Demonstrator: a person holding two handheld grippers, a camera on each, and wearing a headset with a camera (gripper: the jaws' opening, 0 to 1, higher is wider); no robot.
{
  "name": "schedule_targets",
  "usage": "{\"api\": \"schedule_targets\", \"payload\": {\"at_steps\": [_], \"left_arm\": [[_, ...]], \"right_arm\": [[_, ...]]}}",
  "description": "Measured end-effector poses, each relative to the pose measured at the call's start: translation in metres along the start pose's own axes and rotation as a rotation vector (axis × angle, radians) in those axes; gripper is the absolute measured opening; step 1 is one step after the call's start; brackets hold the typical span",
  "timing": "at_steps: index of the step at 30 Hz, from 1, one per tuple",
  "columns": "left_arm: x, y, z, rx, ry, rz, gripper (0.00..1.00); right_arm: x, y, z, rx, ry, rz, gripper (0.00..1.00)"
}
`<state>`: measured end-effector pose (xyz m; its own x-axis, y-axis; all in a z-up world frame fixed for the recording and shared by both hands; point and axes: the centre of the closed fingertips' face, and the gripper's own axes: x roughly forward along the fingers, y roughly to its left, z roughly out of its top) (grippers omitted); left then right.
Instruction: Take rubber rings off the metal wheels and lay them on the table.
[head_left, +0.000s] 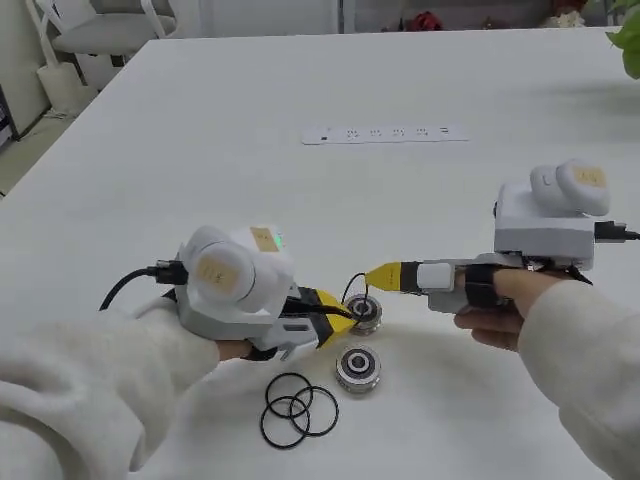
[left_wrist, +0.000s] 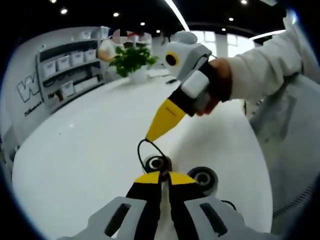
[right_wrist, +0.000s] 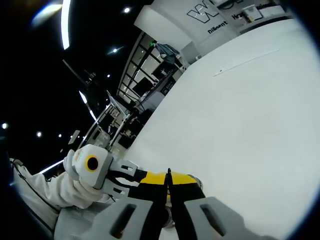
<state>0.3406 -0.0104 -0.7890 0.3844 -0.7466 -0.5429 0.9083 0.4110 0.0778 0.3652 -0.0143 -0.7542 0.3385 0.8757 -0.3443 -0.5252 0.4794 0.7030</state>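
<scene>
1. Ring (head_left: 350, 291) (left_wrist: 140, 148): a thin black loop, stretched partly clear of the wheel (head_left: 364, 313) (left_wrist: 156, 163). Its upper end is at the tip of the right gripper (head_left: 372, 276) (left_wrist: 150, 136) (right_wrist: 168, 175) and its lower end is still at the wheel.
2. Wheel: a small metal disc with a dark centre, on the table (head_left: 300, 200) near the front edge, between the two gripper tips.
3. Right gripper: jaws pressed together, pinching the ring. It reaches in from the right and its yellow tip sits just above and beside the wheel. A hand (head_left: 497, 308) (left_wrist: 220, 82) in a white sleeve holds it.
4. Left gripper (head_left: 345, 322) (left_wrist: 161, 176) (right_wrist: 192, 180): jaws drawn nearly together. The yellow tips are clamped against the near side of the wheel, opposite the right gripper.
5. Second wheel (head_left: 358, 367) (left_wrist: 204, 178): lies flat on the table just in front of the first, apart from both grippers. Whether it carries a ring cannot be told.
6. Three rings (head_left: 300, 408): black loops lying flat and overlapping one another, just left of the second wheel and nearest the person.
7. Power strip (head_left: 385, 134): white, lying across the middle of the table, well apart from the work.
8. Plant (left_wrist: 132, 59): green and leafy, at the far end of the table in the left gripper view, with wall shelves (left_wrist: 65, 70) beyond it.
</scene>
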Motion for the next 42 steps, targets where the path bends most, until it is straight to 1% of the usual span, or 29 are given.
{"api": "schedule_targets", "payload": {"at_steps": [1,2,4,5,9,14,18,19,20,22,23,27,28,29,30,33,35,36,38,40,42], "left_arm": [[-0.001,-0.002,0.000,0.008,0.004,-0.006,0.13],[-0.002,-0.003,0.002,0.015,0.005,-0.010,0.19],[-0.006,-0.004,0.007,0.024,-0.004,-0.013,0.27],[-0.007,-0.004,0.009,0.025,-0.012,-0.014,0.28],[-0.017,0.001,0.025,0.032,-0.045,-0.001,0.27],[-0.037,0.011,0.053,0.029,-0.123,0.037,0.33],[-0.055,0.018,0.070,0.038,-0.172,0.070,0.39],[-0.059,0.019,0.072,0.036,-0.179,0.075,0.41],[-0.065,0.020,0.077,0.028,-0.200,0.082,0.42],[-0.073,0.019,0.084,0.019,-0.231,0.086,0.47],[-0.080,0.019,0.088,0.015,-0.249,0.090,0.49],[-0.099,0.014,0.094,0.002,-0.286,0.092,0.60],[-0.100,0.013,0.095,0.000,-0.290,0.094,0.64],[-0.106,0.012,0.095,-0.006,-0.301,0.102,0.67],[-0.109,0.011,0.094,-0.012,-0.301,0.105,0.68],[-0.120,0.004,0.087,-0.019,-0.296,0.125,0.71],[-0.126,-0.002,0.078,-0.031,-0.285,0.129,0.72],[-0.129,-0.006,0.072,-0.032,-0.269,0.125,0.73],[-0.132,-0.009,0.060,-0.033,-0.234,0.133,0.74],[-0.135,-0.010,0.052,-0.037,-0.216,0.140,0.76],[-0.139,-0.012,0.047,-0.050,-0.211,0.144,0.77]], "right_arm": [[0.000,0.000,0.001,0.001,-0.002,0.000,0.00],[-0.001,0.000,0.002,0.004,-0.007,0.002,0.00],[-0.003,0.001,0.006,0.005,-0.020,0.002,0.00],[-0.003,0.001,0.007,0.006,-0.024,0.003,0.00],[-0.007,0.001,0.011,0.013,-0.041,0.004,0.00],[-0.011,0.006,0.017,0.016,-0.061,0.015,0.00],[-0.013,0.012,0.024,0.019,-0.079,0.038,0.00],[-0.014,0.015,0.025,0.019,-0.082,0.047,0.00],[-0.014,0.016,0.026,0.020,-0.084,0.052,0.00],[-0.015,0.019,0.028,0.023,-0.086,0.067,0.00],[-0.015,0.021,0.028,0.023,-0.088,0.072,0.00],[-0.015,0.024,0.029,0.016,-0.085,0.084,0.00],[-0.015,0.026,0.029,0.016,-0.083,0.089,0.00],[-0.015,0.027,0.029,0.018,-0.083,0.093,0.00],[-0.014,0.029,0.029,0.019,-0.081,0.099,0.00],[-0.013,0.033,0.028,0.013,-0.073,0.112,0.00],[-0.012,0.036,0.027,0.008,-0.065,0.119,0.00],[-0.010,0.038,0.025,0.004,-0.057,0.123,0.00],[-0.008,0.043,0.022,0.000,-0.043,0.138,0.00],[-0.006,0.048,0.019,-0.007,-0.026,0.151,0.00],[-0.003,0.054,0.014,-0.022,0.000,0.166,0.00]]}}
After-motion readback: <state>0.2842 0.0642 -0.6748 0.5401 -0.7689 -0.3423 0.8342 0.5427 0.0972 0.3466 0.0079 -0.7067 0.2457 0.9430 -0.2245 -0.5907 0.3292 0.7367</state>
